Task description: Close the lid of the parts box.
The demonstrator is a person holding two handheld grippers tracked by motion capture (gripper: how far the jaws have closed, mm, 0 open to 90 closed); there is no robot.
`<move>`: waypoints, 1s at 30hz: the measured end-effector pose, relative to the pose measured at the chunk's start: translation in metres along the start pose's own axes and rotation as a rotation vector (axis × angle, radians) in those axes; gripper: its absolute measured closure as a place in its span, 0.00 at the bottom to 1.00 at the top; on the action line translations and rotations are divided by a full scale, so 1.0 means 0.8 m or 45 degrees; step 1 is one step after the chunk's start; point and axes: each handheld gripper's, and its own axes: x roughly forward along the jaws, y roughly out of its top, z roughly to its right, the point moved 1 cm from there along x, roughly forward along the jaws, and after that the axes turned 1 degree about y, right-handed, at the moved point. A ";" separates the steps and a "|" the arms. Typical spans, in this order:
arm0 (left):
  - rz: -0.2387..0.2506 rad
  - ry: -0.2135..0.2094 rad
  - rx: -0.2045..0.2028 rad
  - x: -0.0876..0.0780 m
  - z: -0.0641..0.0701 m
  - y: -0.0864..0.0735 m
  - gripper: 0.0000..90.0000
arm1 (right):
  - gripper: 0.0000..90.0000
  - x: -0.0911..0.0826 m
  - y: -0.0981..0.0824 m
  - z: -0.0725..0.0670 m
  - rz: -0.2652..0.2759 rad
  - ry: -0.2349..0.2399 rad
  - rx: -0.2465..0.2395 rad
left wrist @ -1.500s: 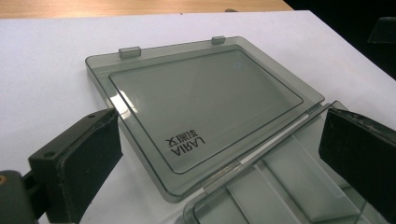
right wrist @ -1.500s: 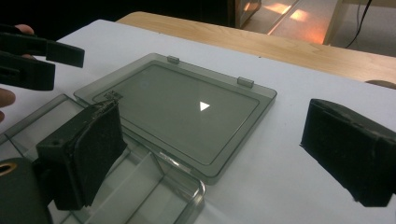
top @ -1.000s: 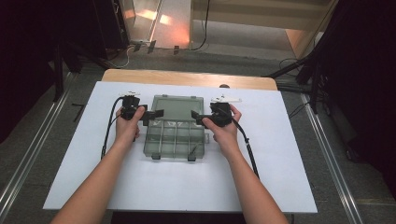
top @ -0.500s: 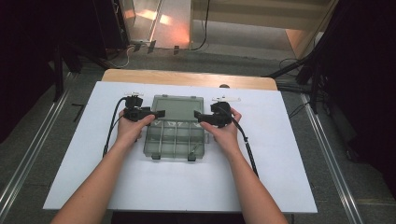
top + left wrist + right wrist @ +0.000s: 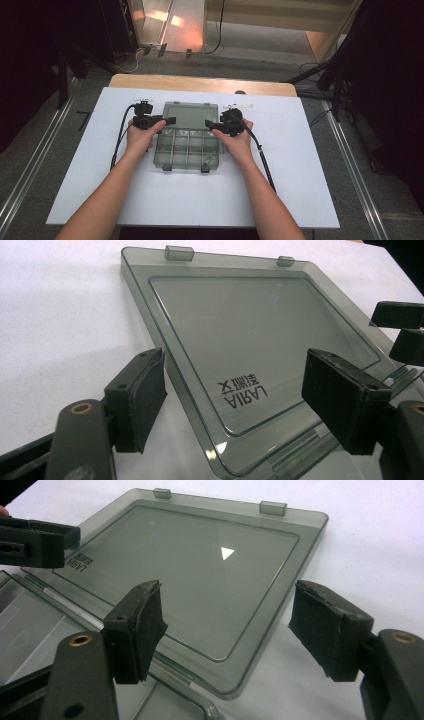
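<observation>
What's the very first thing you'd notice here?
A see-through grey box with little compartments lies open mid-table on the white sheet, its lid folded back flat. The left tongs and right tongs straddle the lid's two near corners; both have just been closing, not yet pinching.

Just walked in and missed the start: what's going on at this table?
A person works a translucent grey compartment box on the white table with two hand-held grippers. Its lid lies open and flat. The left gripper and right gripper straddle the lid's opposite side edges, jaws closing in but not yet pressing on it.
</observation>
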 end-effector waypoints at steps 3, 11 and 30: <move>-0.012 0.030 0.013 0.002 0.000 -0.001 0.32 | 0.36 0.003 0.000 -0.002 -0.009 -0.008 0.006; -0.019 0.042 0.006 0.003 -0.002 -0.003 0.38 | 0.37 0.010 -0.004 0.001 -0.018 -0.016 0.029; -0.019 -0.043 -0.030 0.001 -0.001 -0.008 0.43 | 0.41 0.014 -0.008 0.013 -0.079 0.140 0.133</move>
